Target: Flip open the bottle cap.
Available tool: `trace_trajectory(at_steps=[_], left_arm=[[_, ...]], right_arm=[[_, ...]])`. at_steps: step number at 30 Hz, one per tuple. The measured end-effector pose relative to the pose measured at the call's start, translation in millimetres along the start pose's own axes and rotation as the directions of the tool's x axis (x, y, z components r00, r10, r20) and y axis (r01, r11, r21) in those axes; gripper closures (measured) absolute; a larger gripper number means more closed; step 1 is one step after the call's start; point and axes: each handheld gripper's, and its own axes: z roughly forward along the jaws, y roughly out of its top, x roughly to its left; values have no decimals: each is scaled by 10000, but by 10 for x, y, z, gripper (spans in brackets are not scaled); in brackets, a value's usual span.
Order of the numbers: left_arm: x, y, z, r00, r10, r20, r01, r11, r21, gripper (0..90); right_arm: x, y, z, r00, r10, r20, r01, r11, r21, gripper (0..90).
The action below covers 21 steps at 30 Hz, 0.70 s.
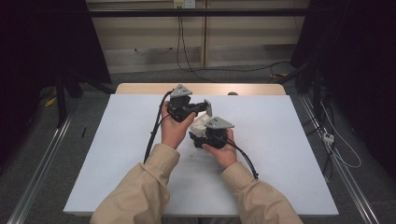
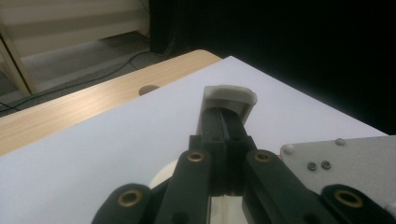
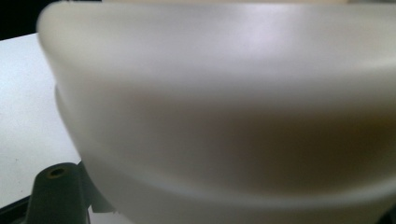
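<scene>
Above the table's middle, both grippers' fingers clamp a white container; its lid stands upright.

Left gripper and right gripper fingers both closed.

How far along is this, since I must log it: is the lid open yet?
Done: the left tool is shut on the lid, which already stands up from the box. In hand: the right tool seems to be steadying the box. Left: finishing the lid's swing, letting go, and leaving the box on the table.
</scene>
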Motion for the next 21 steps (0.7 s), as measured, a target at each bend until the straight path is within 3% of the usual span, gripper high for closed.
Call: trace_trajectory(at_steps=[21], left_arm=[[-9,45,66,10000,30,-16,-31,10000,-51,900]], right_arm=[[1,0,0,10000,12,-2,-12,10000,7,187]])
